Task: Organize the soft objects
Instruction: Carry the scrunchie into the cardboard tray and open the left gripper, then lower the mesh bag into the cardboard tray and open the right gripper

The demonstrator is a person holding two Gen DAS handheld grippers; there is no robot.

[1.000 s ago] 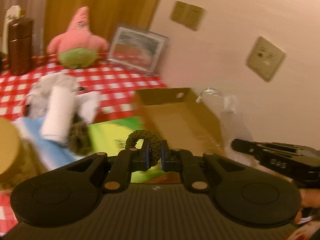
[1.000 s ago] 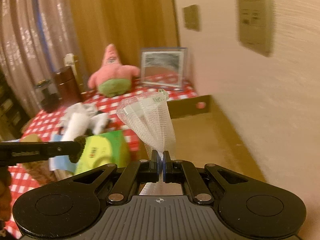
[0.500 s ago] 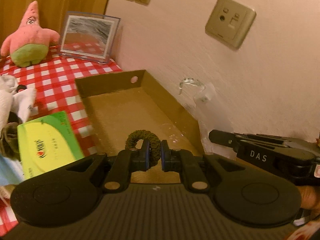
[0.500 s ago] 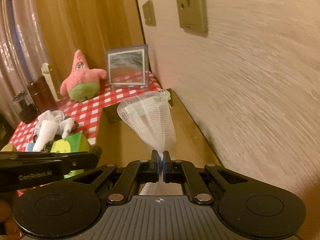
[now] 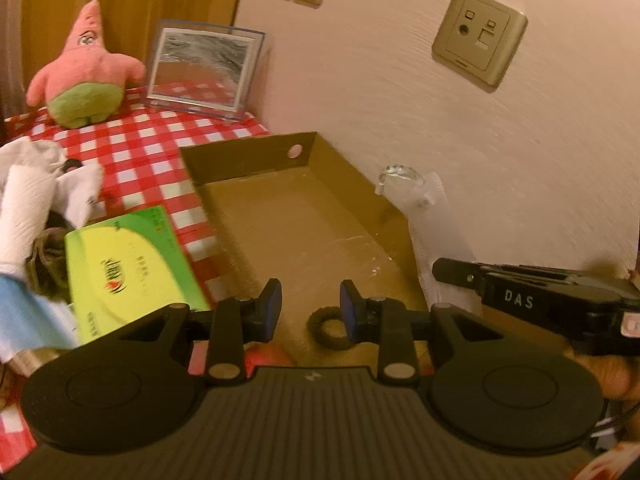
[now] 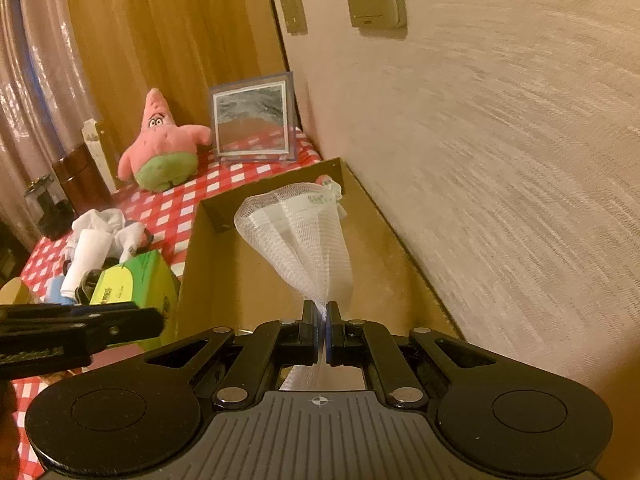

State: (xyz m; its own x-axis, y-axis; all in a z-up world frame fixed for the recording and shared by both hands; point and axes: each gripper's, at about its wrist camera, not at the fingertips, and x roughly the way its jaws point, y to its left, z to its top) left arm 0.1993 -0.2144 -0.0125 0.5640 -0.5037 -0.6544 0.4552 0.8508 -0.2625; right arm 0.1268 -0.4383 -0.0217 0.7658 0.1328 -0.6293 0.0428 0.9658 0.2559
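Left claw (image 5: 310, 306): jaws have just been opening and stand apart, nothing between them; the dark hair tie (image 5: 330, 328) lies free on the cardboard tray (image 5: 248, 160) floor, at 5 o'clock of the claw. Right claw (image 6: 319, 330): clamped on the white mesh pouch (image 6: 298, 236), which stands up over the tray. Recommended: lower the pouch at 12 o'clock of the tie, then release.

The box (image 5: 280, 216) was matt brown cardboard, the net (image 6: 300, 236) white open mesh, the hair tie (image 5: 330, 327) dark knitted cloth, the wall (image 5: 460, 128) rough-textured plaster.
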